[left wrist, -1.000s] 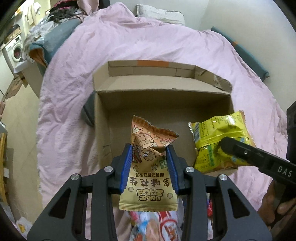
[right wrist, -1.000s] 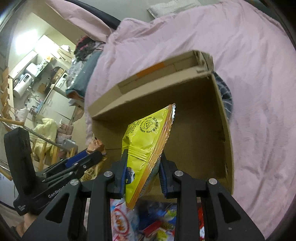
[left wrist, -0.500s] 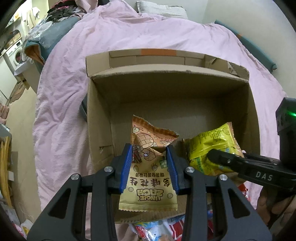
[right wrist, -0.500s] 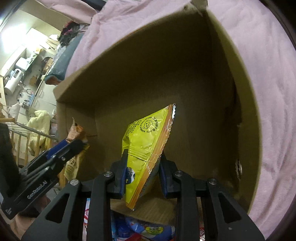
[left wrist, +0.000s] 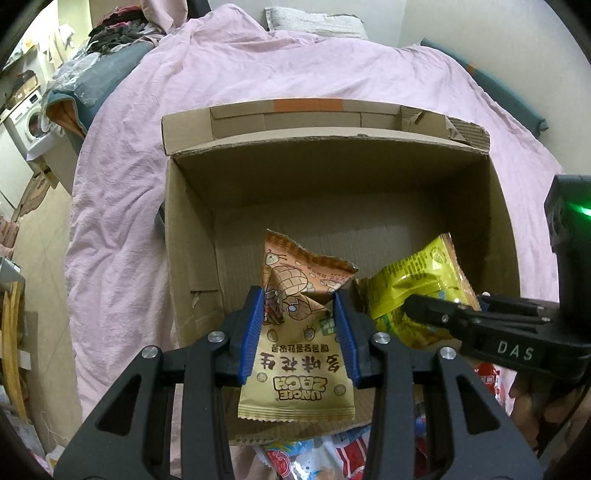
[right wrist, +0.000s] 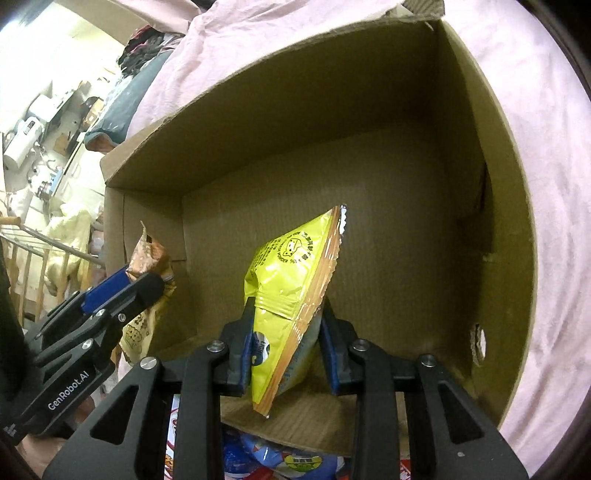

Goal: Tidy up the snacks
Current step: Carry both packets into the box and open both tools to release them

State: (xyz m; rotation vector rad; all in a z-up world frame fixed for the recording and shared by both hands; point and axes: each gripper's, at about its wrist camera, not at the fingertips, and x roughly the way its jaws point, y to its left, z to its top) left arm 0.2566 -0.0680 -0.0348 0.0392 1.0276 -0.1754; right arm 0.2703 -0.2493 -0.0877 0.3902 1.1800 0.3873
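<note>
An open cardboard box [left wrist: 192, 236] lies on a pink bed, its bare inside facing me; it also shows in the right wrist view [right wrist: 509, 258]. My left gripper [left wrist: 299, 310] is shut on an orange peanut snack bag [left wrist: 295, 354], held over the box's near left part. My right gripper [right wrist: 288, 321] is shut on a yellow snack bag [right wrist: 291, 273], held inside the box to the right of the orange bag. The yellow bag [left wrist: 413, 288] and right gripper [left wrist: 417, 306] show in the left wrist view; the left gripper [right wrist: 147, 280] and orange bag [right wrist: 147, 254] show in the right wrist view.
A pile of loose snack packets [left wrist: 317, 458] lies in front of the box's near edge, also in the right wrist view [right wrist: 288, 458]. The pink bedcover [left wrist: 122, 166] surrounds the box. A pillow [left wrist: 314, 22] lies at the head of the bed. Clutter and a washing machine [left wrist: 29, 122] stand at the left.
Both grippers have moved forward with their bags, from in front of the box to inside its opening. The box looks larger and closer. Both grips are unchanged.
</note>
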